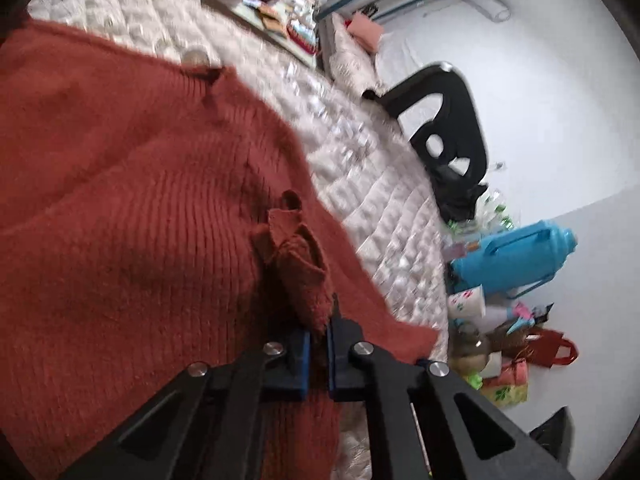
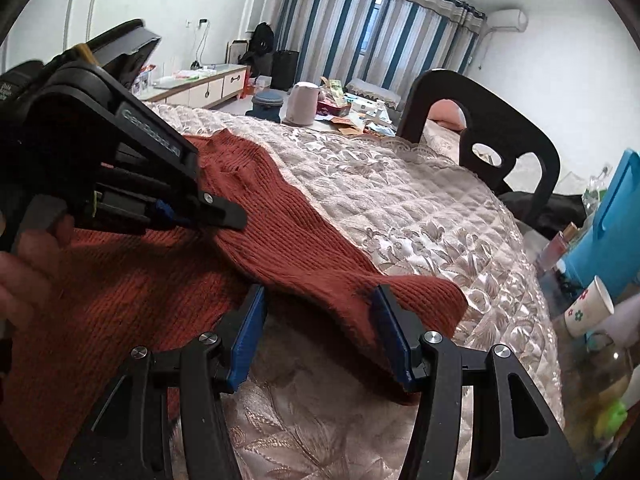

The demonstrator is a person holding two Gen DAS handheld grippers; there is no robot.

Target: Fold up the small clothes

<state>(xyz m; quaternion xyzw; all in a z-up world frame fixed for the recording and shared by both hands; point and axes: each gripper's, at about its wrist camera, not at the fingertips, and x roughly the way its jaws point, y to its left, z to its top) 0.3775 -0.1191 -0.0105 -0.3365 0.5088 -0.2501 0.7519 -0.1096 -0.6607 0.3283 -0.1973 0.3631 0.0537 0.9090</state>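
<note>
A rust-red knitted sweater (image 1: 120, 200) lies spread on a quilted beige bedspread (image 1: 360, 152). My left gripper (image 1: 318, 332) is shut on a bunched-up pinch of its knit near the right edge, and the fabric stands up in a fold just ahead of the blue pads. From the right wrist view the left gripper (image 2: 224, 212) presses down onto the sweater (image 2: 280, 220), with a person's hand (image 2: 28, 264) behind it. My right gripper (image 2: 320, 300) is open, and the sweater's near edge lies flat between its blue pads.
A black chair (image 2: 480, 132) stands against the bed's far right side. Beside it are a blue thermos (image 1: 516, 256), a flowered paper cup (image 2: 586, 308) and bags on the floor. A pale kettle (image 2: 304, 104) and clutter sit on a table beyond the bedspread (image 2: 400, 200).
</note>
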